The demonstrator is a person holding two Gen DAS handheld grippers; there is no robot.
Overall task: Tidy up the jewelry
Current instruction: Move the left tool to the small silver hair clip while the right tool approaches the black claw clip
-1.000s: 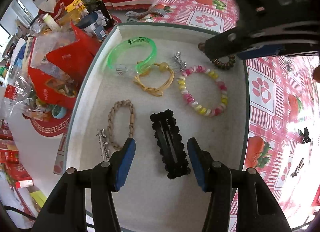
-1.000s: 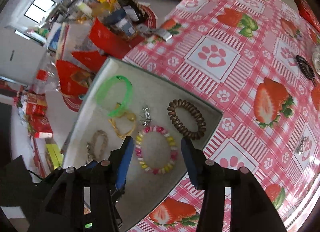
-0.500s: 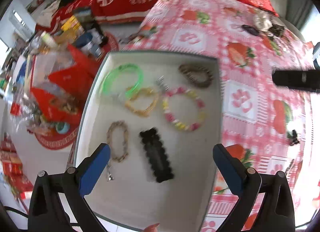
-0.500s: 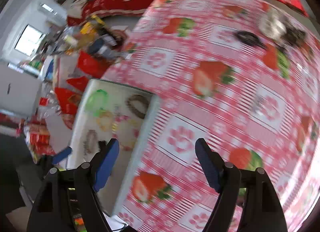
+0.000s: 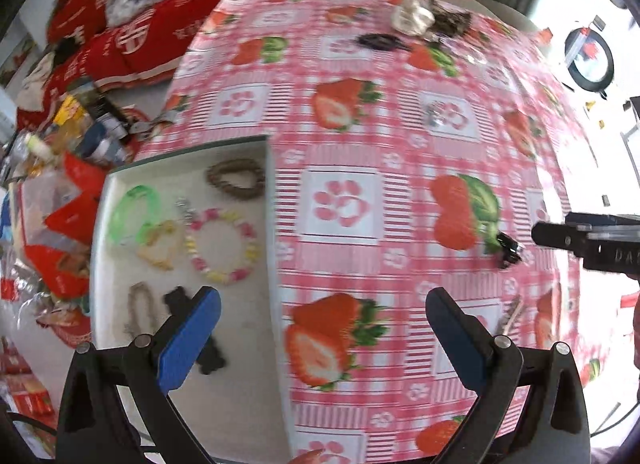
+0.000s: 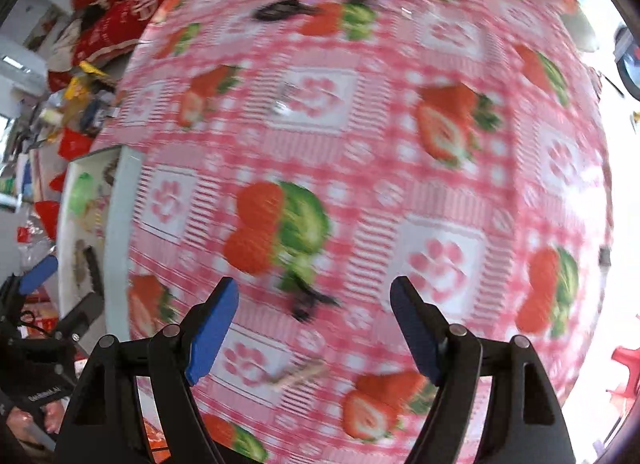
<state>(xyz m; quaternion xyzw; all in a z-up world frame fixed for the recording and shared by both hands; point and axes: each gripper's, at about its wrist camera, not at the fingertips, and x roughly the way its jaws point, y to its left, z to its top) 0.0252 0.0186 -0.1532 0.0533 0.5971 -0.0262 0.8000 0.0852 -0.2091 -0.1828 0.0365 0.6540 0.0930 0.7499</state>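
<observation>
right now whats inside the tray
Tray holds a green bangle, brown hair tie, bead bracelet, yellow cord, braided bracelet, black clip partly hidden behind a gripper finger.

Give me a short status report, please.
Left gripper and right gripper open, both empty. Six pieces in the tray. Small black clip loose on the tablecloth, nothing blocking it.

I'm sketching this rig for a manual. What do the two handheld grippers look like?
Both the left gripper and right gripper share one build: black plastic linkage arms with silver pivot pins, and jaws faced with flat blue pads. White lettering marks the right gripper's black body.
</observation>
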